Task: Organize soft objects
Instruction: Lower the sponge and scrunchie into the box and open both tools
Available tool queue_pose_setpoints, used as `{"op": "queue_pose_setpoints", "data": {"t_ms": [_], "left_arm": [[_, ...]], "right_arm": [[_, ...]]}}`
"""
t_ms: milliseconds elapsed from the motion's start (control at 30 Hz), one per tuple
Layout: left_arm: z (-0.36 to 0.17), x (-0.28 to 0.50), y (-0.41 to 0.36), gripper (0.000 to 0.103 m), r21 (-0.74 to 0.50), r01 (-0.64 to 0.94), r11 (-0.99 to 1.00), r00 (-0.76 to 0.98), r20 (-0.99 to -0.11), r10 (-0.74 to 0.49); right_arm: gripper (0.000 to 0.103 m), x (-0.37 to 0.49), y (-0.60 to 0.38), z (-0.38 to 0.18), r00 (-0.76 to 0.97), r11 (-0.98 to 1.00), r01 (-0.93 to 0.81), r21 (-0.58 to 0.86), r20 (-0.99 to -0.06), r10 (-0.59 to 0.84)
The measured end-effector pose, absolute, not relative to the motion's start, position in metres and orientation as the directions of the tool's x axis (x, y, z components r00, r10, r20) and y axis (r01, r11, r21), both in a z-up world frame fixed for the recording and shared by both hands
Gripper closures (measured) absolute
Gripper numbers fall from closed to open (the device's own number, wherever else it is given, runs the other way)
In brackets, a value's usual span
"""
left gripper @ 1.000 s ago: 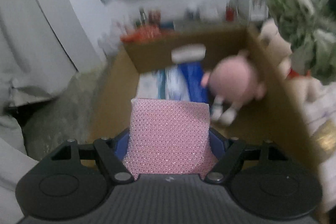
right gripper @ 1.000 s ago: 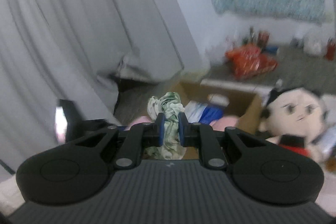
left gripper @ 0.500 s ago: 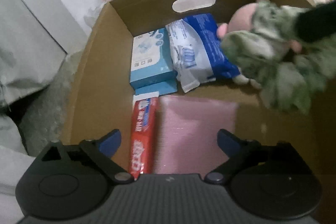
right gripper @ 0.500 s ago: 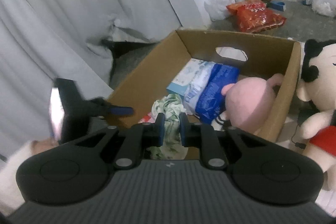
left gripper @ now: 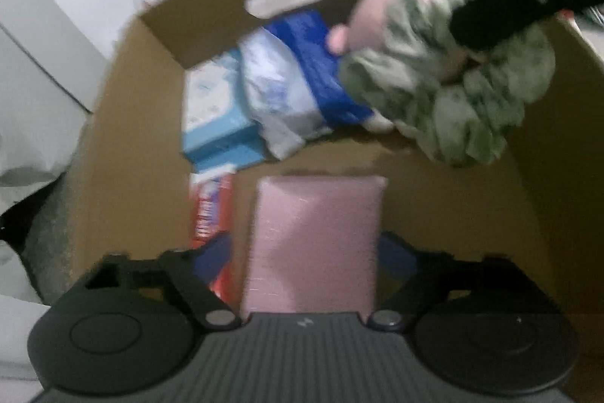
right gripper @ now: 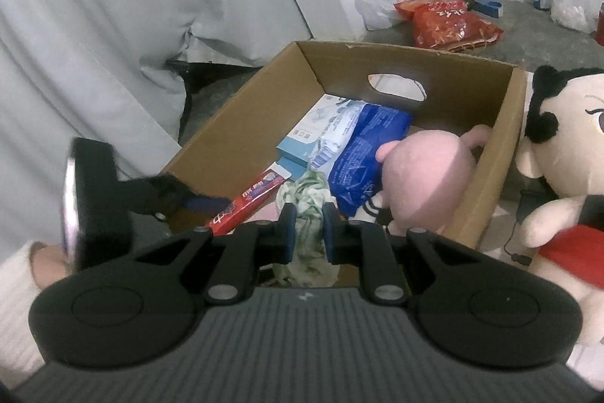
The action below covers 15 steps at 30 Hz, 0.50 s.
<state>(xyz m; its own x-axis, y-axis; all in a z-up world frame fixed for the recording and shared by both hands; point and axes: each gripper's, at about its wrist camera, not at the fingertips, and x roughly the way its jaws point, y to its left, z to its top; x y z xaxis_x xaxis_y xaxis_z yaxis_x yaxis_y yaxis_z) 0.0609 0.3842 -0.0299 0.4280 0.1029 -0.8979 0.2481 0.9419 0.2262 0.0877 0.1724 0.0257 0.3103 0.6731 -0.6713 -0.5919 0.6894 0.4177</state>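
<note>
Over the cardboard box (right gripper: 487, 153), I kept my right gripper (right gripper: 305, 233) clamped on the green cloth (right gripper: 307, 199); my left gripper (left gripper: 305, 252), its jaws closing, straddled the pink pad (left gripper: 317, 237), and I would lower gently.

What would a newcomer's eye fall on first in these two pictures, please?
Probably the open cardboard box, with a pink plush doll against its right wall beside blue packets. Next, the green patterned cloth pinched in the right gripper over the box. Outside, to the right, sits a large black-haired doll.
</note>
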Motion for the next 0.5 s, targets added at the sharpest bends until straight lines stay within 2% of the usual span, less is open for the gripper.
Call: {"op": "queue_pose_setpoints", "data": {"t_ms": [33,100,133,267,500], "left_arm": [[-0.035,0.064,0.383,0.035,0.235,0.235,0.943,0.411,-0.903,0.123],[-0.037,0.067,0.382,0.043,0.271,0.196,0.942,0.414,-0.894,0.171],[-0.033,0.068,0.384,0.046,0.259,0.188,0.948,0.435,-0.887,0.156],[-0.031,0.081,0.391,0.045,0.215,0.159,0.964,0.435,-0.892,0.127],[-0.038,0.084,0.387,0.024,0.280,0.161,0.946,0.474,-0.863,0.175]], "right_arm": [[0.088,0.087,0.172,0.027,0.311,0.689,-0.594,0.416,-0.671,0.673],[0.088,0.087,0.172,0.027,0.310,0.687,-0.599,0.412,-0.671,0.673],[0.088,0.086,0.173,0.028,0.308,0.685,-0.606,0.406,-0.674,0.672],[0.088,0.089,0.179,0.026,0.299,0.681,-0.614,0.399,-0.681,0.669],[0.088,0.103,0.198,0.011,0.265,0.698,-0.597,0.395,-0.724,0.637]]}}
